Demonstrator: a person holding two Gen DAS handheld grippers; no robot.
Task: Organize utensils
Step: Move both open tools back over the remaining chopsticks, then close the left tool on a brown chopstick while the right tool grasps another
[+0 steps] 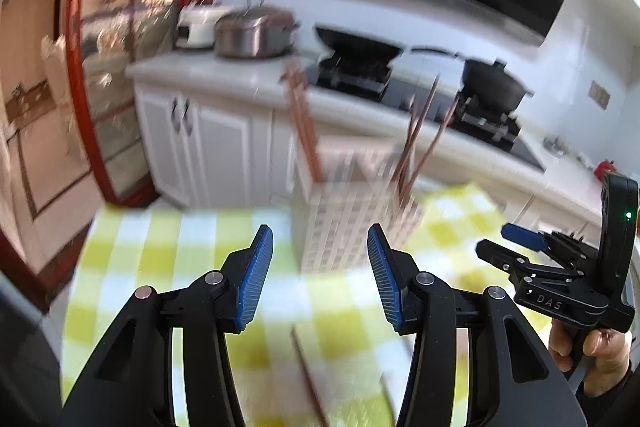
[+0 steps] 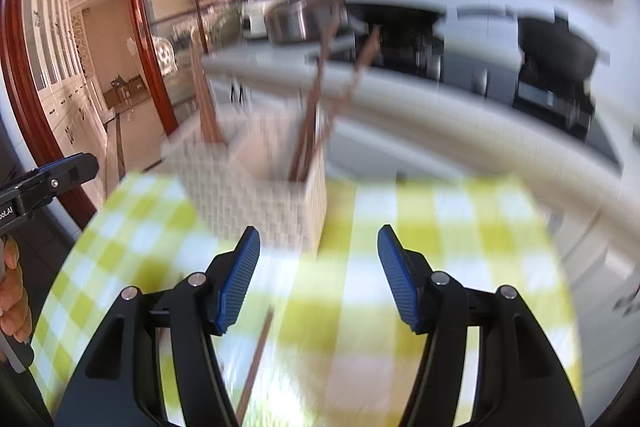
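Both views are pretty smeared, but here's what reads: the white woven utensil holder (image 1: 352, 219) stands on the yellow-green checked tablecloth (image 1: 168, 255) covering the tabletop, about mid-frame in the left wrist view, with brown chopsticks (image 1: 416, 143) sticking up out of two of its compartments, one bunch leaning left, the other right. A loose chopstick (image 1: 308, 379) lies flat on the cloth near the bottom centre, below the gap between the jaws. The left gripper (image 1: 320, 267) has its blue-padded jaws spread with nothing between them; same for the right gripper (image 2: 318, 267), jaws apart and empty, holder (image 2: 256, 187) just beyond them toward upper left. In the left view's lower right corner the other gripper's body shows "DAS" in pale letters and a small green light, held by a hand (image 1: 600, 355). At the right view's left edge the other gripper carries lettering ending in "ot.AI". Behind, a steel pot (image 1: 256, 31) and a black wok (image 1: 356, 43) sit on the kitchen counter.
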